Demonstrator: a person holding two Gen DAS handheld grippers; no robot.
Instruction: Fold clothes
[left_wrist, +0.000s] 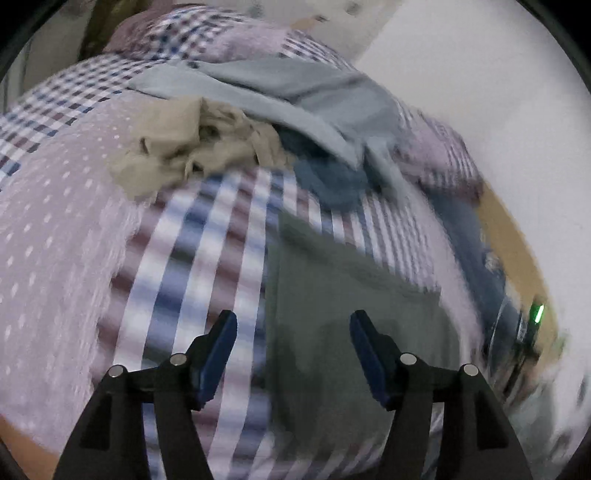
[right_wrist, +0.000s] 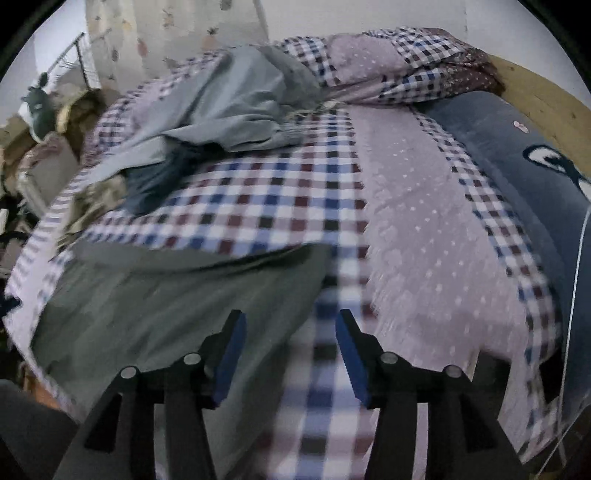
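Observation:
A dark green garment (left_wrist: 343, 317) lies flat on the checked bedspread (left_wrist: 207, 236). My left gripper (left_wrist: 293, 321) hovers over its left edge, open, nothing between the blue pads. In the right wrist view the same green garment (right_wrist: 159, 306) spreads at lower left. My right gripper (right_wrist: 290, 321) hangs open over its right edge and the bedspread (right_wrist: 280, 206). Farther back lie a crumpled beige garment (left_wrist: 184, 144), a light grey-blue garment (left_wrist: 295, 96) and a dark blue one (left_wrist: 328, 177). The grey-blue garment (right_wrist: 221, 107) also shows in the right wrist view.
A dark blue pillow (right_wrist: 517, 155) with a white print lies along the bed's right side, beside a wooden headboard (right_wrist: 543, 99). Clutter and a rack (right_wrist: 74, 55) stand past the bed's left edge. A white wall (left_wrist: 480, 92) rises behind the bed. A green light (left_wrist: 537, 314) glows at right.

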